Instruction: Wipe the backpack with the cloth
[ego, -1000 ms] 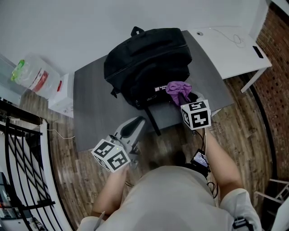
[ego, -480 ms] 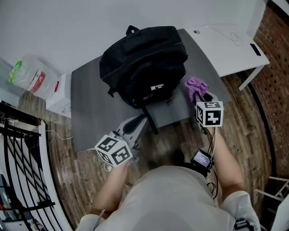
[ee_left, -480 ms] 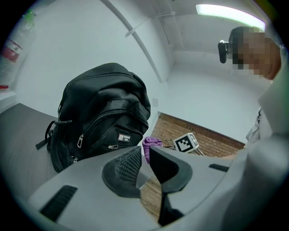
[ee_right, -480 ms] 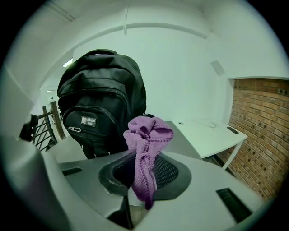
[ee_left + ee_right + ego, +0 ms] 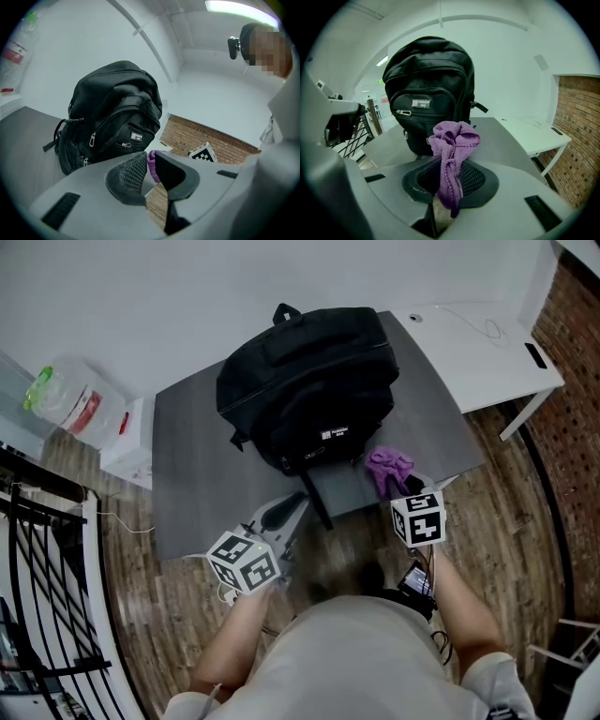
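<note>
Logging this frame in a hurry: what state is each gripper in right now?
Left gripper: open by a narrow gap, holding nothing.
Right gripper: closed on the purple cloth.

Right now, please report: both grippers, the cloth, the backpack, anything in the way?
Left gripper open, empty. Right gripper shut on purple cloth, short of the backpack. It stands upright on grey table. Nothing between cloth and bag.
</note>
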Motion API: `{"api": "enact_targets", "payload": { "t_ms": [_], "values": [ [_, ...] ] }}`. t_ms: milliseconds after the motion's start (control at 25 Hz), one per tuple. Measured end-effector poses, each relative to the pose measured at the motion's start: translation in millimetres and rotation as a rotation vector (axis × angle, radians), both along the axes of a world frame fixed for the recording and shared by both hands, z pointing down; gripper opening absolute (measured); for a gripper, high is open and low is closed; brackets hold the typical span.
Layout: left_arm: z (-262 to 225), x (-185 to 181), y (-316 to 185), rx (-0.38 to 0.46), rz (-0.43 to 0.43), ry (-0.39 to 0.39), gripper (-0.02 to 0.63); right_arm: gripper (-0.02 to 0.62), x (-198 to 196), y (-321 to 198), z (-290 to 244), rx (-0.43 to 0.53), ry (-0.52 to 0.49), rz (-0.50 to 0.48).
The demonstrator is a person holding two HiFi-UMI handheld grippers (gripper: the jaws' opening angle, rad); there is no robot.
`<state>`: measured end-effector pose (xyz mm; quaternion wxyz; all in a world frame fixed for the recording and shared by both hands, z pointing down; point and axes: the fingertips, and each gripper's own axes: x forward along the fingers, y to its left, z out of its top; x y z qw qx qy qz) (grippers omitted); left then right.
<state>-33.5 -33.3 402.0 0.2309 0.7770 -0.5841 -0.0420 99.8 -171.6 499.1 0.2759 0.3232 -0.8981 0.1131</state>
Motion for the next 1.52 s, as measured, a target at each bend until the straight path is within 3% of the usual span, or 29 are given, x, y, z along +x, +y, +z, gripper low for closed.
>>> {"api": "enact_targets", "payload": {
  "t_ms": [360,760,1000,1520],
  "values": [
    [1.2,-21.5,19.2,-0.007,-0.064,-0.003,0.057,0.078,-82.8,68.5,15.6,-0.052,0.007,-0.231],
    [0.6,-49.1,42.4,-0.012,-0.14,-0.003,0.057,0.078,-175.6,114.8,6.7,-0.003,0.008,-0.443],
    [2.0,-55.4,45.7,-0.017,-0.151,-0.003,0.057,0.078,-184.7,87.8,6.2,0.035,0.017,-0.399],
    [2.9,-37.5,29.0,-0.034,-0.122,-0.022,0.057,0.078,-139.6,23.0,20.3,0.049,0.01,-0.217]
  ]
}}
